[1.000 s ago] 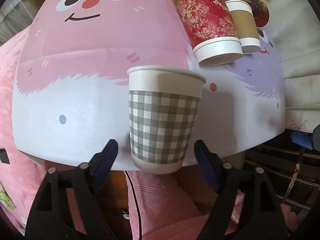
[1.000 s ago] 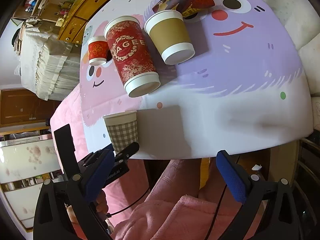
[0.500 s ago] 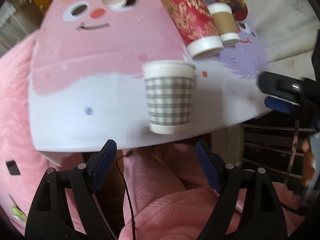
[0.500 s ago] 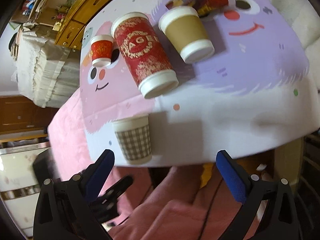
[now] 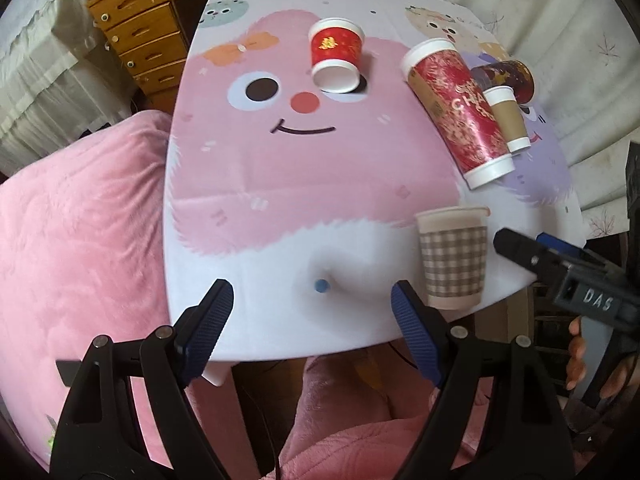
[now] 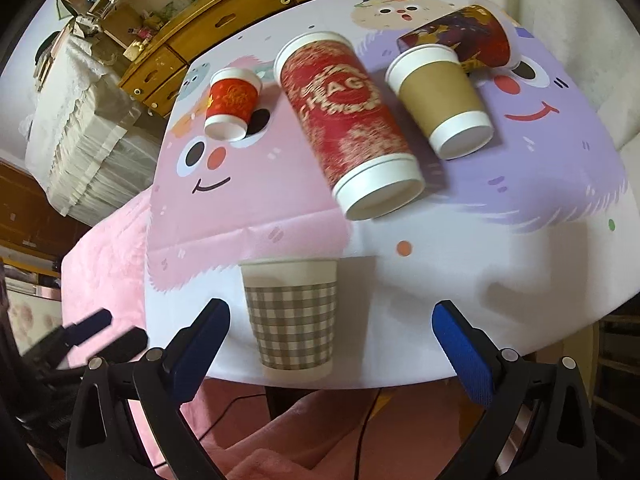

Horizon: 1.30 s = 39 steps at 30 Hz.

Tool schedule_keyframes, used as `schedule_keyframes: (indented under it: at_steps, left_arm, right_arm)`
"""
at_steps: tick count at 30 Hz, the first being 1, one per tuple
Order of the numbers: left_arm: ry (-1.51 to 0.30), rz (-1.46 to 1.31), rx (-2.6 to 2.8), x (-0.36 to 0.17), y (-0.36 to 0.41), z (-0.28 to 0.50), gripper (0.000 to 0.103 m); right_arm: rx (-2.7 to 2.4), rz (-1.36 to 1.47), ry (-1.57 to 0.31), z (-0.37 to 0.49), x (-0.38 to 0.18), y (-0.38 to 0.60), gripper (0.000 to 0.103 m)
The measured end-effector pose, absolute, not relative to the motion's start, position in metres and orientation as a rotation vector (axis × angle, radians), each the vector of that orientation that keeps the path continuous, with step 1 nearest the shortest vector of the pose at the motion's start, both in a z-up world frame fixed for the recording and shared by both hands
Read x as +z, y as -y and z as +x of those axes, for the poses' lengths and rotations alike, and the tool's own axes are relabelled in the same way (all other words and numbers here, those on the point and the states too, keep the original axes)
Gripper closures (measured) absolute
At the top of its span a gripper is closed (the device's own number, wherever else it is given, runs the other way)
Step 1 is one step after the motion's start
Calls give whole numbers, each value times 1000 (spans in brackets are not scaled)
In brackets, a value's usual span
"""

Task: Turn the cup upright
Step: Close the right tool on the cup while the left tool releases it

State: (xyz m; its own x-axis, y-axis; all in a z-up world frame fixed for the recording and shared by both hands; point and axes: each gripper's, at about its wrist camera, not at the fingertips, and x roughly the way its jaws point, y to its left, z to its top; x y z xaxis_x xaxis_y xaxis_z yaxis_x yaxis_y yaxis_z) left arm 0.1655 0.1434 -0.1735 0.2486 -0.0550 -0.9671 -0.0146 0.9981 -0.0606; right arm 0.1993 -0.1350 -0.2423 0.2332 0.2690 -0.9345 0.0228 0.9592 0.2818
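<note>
A grey checked paper cup [image 5: 452, 258] stands upright, mouth up, near the table's front edge; it also shows in the right wrist view [image 6: 291, 314]. My left gripper [image 5: 312, 320] is open and empty, pulled back to the left of the cup. My right gripper [image 6: 328, 344] is open and empty, just in front of the cup. A tall red cup [image 6: 348, 128], a brown cup [image 6: 440, 100] and a small red cup [image 6: 230, 104] stand upside down further back. A dark patterned cup [image 6: 460, 38] lies on its side behind the brown one.
The table [image 5: 280, 184] has a pink and purple cartoon cover. A pink blanket [image 5: 80, 220] lies to the left. A wooden drawer unit [image 5: 136, 44] stands behind the table. My right gripper shows at the right of the left wrist view [image 5: 560, 264].
My left gripper has let go of the checked cup and drawn back and to the left. The cup stays upright on the table. My right gripper has moved closer to it.
</note>
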Motion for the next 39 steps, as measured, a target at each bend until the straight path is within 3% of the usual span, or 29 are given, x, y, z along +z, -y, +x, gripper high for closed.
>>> schedule_keyframes:
  at_steps: [11, 14, 21, 22, 26, 39]
  left_arm:
    - [-1312, 4, -68, -173, -172, 191, 24]
    - [-1330, 47, -117, -175, -167, 200, 24]
    - [-1321, 180, -187, -179, -146, 214, 24]
    - [-1319, 189, -194, -179, -144, 216, 24]
    - [-1319, 210, -222, -180, -140, 225, 24]
    - [-1344, 193, -211, -189, -145, 234, 24]
  right_arm:
    - [102, 315, -1427, 203, -290, 103, 4]
    - [103, 370, -1454, 208, -301, 103, 9]
    - [75, 437, -1500, 222, -320, 101, 10]
    - [74, 440, -1504, 224, -322, 100, 11]
    - [78, 447, -1502, 229, -323, 98, 34]
    - [149, 313, -1330, 240, -289, 82, 37]
